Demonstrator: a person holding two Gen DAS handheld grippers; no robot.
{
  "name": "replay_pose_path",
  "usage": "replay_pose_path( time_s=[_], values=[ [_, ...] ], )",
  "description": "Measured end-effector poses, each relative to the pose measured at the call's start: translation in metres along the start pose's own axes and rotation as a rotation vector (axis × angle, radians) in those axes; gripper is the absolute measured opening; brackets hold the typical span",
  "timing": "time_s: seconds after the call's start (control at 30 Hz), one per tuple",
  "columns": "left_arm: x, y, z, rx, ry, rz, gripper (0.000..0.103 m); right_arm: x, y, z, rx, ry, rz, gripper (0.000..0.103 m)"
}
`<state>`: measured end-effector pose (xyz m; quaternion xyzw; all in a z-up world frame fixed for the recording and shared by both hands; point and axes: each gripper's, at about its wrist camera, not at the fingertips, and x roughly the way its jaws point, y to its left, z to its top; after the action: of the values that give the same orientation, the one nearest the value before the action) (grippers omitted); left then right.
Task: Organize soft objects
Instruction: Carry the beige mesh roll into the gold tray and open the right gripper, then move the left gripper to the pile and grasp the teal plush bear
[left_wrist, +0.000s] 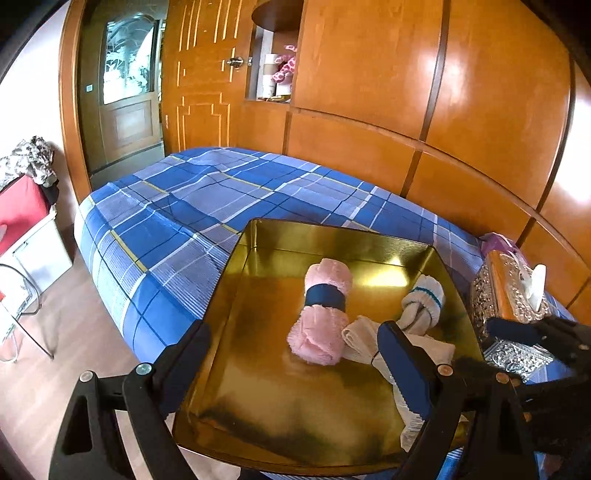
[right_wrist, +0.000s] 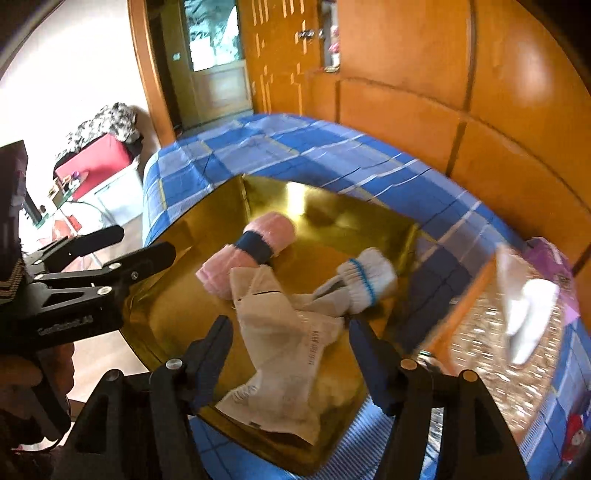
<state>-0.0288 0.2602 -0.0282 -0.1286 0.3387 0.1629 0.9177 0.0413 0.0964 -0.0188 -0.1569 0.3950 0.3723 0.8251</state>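
A gold metal tray (left_wrist: 236, 332) (right_wrist: 177, 317) lies on the bed. In it are a rolled pink towel with a dark blue band (left_wrist: 325, 314) (right_wrist: 255, 247), a white sock bundle with a teal stripe (left_wrist: 424, 299) (right_wrist: 365, 277), and a flat cream cloth pouch (left_wrist: 369, 339) (right_wrist: 288, 339). My left gripper (left_wrist: 295, 354) is open over the tray's near part, jaws wide, holding nothing; it also shows at the left of the right wrist view (right_wrist: 147, 242). My right gripper (right_wrist: 290, 350) is open, its fingers either side of the cream pouch, just above it.
The bed has a blue plaid sheet (left_wrist: 184, 206) against a wooden panel wall (left_wrist: 406, 92). An ornate silver tissue box (left_wrist: 509, 306) (right_wrist: 517, 332) stands right of the tray. A red-topped box and clutter (left_wrist: 26, 221) sit on the floor at left.
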Motion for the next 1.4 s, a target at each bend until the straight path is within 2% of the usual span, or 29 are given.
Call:
replay_pose_path(
  time_s=[0.37,0.7,1.1,1.23,1.4],
  values=[
    [-0.011,-0.027,-0.005,0.087,-0.020,-0.048,0.092,-0.066,-0.053,-0.025,0.111,-0.114,-0.128,0.066],
    [-0.020,-0.058,-0.009,0.175,-0.026,-0.093,0.092,-0.109,-0.129,-0.075,0.307,-0.137,-0.274,0.066],
    [-0.033,-0.117,-0.010,0.323,-0.041,-0.195,0.092,-0.181,-0.230,-0.158,0.646,-0.198,-0.544,0.066],
    [-0.042,-0.144,-0.009,0.385,-0.052,-0.268,0.092,-0.216,-0.263,-0.192,0.807,-0.265,-0.652,0.066],
    [-0.056,-0.191,-0.010,0.495,-0.054,-0.381,0.092,-0.261,-0.307,-0.244,1.072,-0.367,-0.811,0.066]
  ],
)
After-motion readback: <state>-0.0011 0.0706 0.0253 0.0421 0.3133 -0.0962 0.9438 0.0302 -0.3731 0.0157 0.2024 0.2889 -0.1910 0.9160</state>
